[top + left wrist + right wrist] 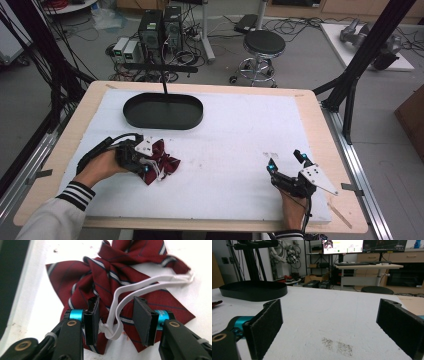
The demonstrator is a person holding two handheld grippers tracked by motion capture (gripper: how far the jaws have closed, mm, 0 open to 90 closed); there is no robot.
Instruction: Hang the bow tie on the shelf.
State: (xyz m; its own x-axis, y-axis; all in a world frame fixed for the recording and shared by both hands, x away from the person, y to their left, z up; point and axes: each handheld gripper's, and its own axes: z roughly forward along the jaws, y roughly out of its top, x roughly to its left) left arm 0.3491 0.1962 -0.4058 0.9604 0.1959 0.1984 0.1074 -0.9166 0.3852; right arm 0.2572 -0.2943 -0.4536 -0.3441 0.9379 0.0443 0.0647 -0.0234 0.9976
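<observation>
Bow tie (110, 287) lower left of high view, elastic loop (117, 315) between left gripper's (116, 320) parted jaws; right gripper (288, 161) apart, idle, lower right.

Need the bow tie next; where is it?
In the high view, the bow tie lies at the table's left, in front of the black tray, under the open left gripper.
</observation>
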